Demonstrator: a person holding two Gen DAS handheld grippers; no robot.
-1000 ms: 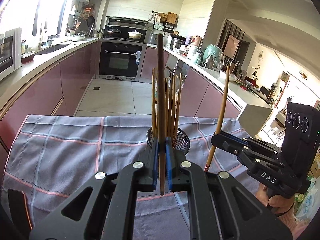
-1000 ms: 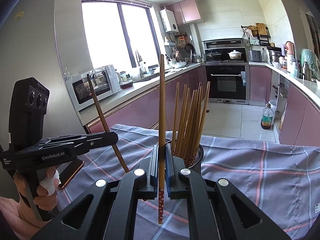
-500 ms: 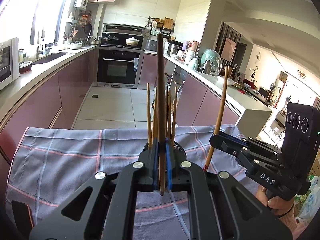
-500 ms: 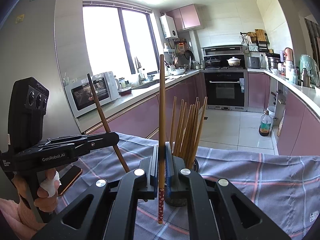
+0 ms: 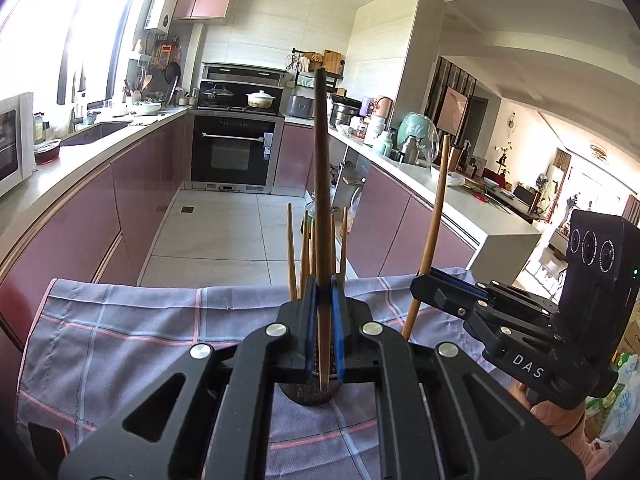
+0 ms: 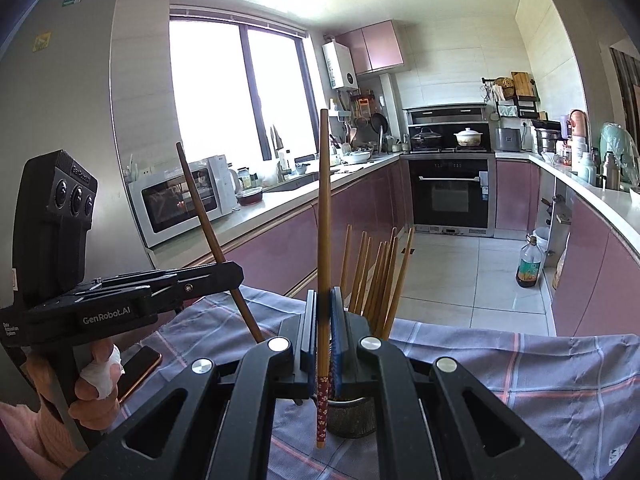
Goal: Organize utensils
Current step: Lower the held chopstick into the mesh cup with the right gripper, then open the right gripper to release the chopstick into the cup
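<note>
Your left gripper (image 5: 323, 322) is clamped on a dark chopstick (image 5: 322, 200), held upright just above the mesh holder (image 6: 352, 416) of chopsticks (image 6: 380, 276). Your right gripper (image 6: 324, 332) grips a lighter chopstick (image 6: 324, 216) with a red patterned end, also upright. The holder stands on the checked cloth (image 5: 120, 332).

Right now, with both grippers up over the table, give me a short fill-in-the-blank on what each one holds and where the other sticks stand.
1. The left gripper is shut on one dark ____.
2. The chopstick in the right gripper has a ____ pattern at its lower end.
3. The other chopsticks stand in a mesh ____.
4. The table wears a checked ____.

Missing words: chopstick; flower; holder; cloth
</note>
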